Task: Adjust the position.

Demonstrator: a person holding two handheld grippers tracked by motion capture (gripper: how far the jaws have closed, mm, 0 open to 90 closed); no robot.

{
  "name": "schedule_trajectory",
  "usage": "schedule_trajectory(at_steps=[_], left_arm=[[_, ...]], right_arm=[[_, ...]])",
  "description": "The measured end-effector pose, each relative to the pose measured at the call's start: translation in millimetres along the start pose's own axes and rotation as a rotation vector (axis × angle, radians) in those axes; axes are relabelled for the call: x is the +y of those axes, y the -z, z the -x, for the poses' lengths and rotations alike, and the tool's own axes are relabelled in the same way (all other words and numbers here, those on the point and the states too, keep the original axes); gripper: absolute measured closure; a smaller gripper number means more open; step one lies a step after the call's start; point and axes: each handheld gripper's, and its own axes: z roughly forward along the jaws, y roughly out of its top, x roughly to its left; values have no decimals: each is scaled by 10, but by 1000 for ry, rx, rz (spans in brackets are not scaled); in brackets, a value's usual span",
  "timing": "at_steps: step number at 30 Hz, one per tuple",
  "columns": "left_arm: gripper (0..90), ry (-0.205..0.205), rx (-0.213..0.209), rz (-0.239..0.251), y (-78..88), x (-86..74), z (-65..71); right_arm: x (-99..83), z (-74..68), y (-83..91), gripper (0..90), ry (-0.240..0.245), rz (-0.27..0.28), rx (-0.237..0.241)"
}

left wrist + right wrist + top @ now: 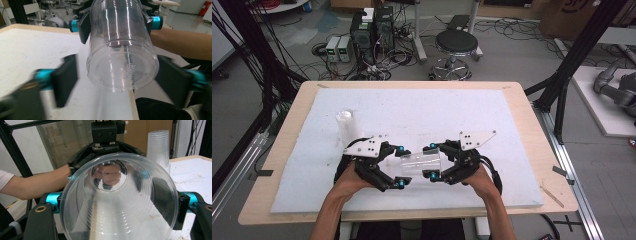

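Cup point(420, 161) sideways, mouth toward right claw point(435, 162)

A cup point(421, 162) lies on its side between the two grippers, near the front of the mat point(492, 115), which lies on the table point(522, 100). The left gripper point(401, 166) is at the cup's left end and the right gripper point(432, 161) is at its right end. A stack of cups point(346, 126) stands on the mat, farther back and to the left.
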Motion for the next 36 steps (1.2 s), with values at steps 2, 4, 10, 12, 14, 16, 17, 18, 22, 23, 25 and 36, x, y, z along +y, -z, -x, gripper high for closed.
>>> schedule_trajectory(at_steps=[2, 4, 10, 12, 14, 16, 17, 18, 22, 23, 25, 36], left_arm=[[93, 3, 6, -8, 2, -1, -3], [71, 20, 11, -23, 19, -2, -10], [71, 10, 67, -86, 75, -3, 42], [71, 17, 113, -109, 123, -9, 60], [72, 24, 158, -133, 177, -26, 81], [72, 30, 195, -167, 234, -48, 102], [71, 26, 212, -186, 267, -59, 109], [72, 32, 229, -202, 301, -70, 120], [86, 48, 287, -231, 433, -132, 145], [86, 54, 298, -238, 462, -153, 149], [86, 56, 331, -242, 511, -205, 164], [86, 165, 493, -150, 849, -576, 148]], right_arm=[[2, -1, 2, 266, -2, -2, -1], [5, 5, 10, 265, 1, -1, -10], [17, 14, 46, 264, -7, -16, -36], [31, 19, 60, 264, -10, -35, -55], [56, 18, 78, 264, -10, -61, -79], [87, 16, 88, 263, -15, -94, -103], [105, 22, 89, 263, -14, -108, -119], [122, 23, 90, 263, -20, -125, -130], [193, 43, 75, 263, -40, -190, -178], [208, 53, 68, 263, -42, -207, -192], [231, 68, 51, 263, -48, -235, -208], [396, 162, -31, 264, -87, -449, -328]])
